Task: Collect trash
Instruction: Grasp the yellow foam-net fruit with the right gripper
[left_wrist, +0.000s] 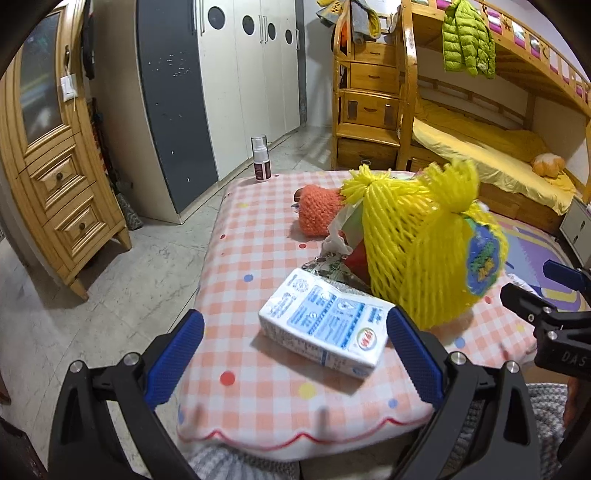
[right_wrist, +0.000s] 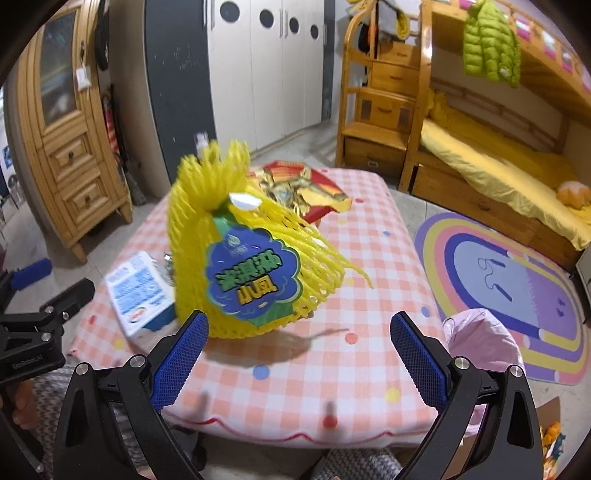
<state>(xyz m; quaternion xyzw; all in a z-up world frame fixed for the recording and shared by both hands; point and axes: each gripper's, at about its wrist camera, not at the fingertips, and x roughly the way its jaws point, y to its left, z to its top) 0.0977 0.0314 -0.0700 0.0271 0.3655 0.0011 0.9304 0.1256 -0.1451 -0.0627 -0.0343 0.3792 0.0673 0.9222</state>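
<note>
Yellow foam fruit netting (right_wrist: 258, 254), with a blue-and-green label on its near face, standing on the pink-and-white checked table (right_wrist: 362, 266) near the middle, blurred in the right wrist view. Behind it, further off, a red and gold wrapper (right_wrist: 306, 188). To its left, a white and blue milk carton (left_wrist: 325, 325) lying flat, with crumpled foil and tissue (left_wrist: 334, 240) between carton and netting, and an orange knitted piece (left_wrist: 317, 214) beyond those. At the far left corner of the table, a small dark pump bottle (left_wrist: 261, 158) standing upright.

Left claw (left_wrist: 295, 354) spread wide, blue pads either side of the carton's near end, the right pad just beside the carton's corner; touching or not cannot be told. Nothing gripped.

Right claw (right_wrist: 299, 354) likewise spread wide, holding nothing, low over the near edge of the table with the netting just ahead of its left pad.

Just right of the table's near corner, a pink plastic bag (right_wrist: 476, 332). Further right on the floor, a rainbow-striped rug (right_wrist: 506, 273). Along the far right, a wooden bunk bed (left_wrist: 480, 147) with yellow sheets and a green jacket (left_wrist: 467, 40) hung on its rail.
</note>
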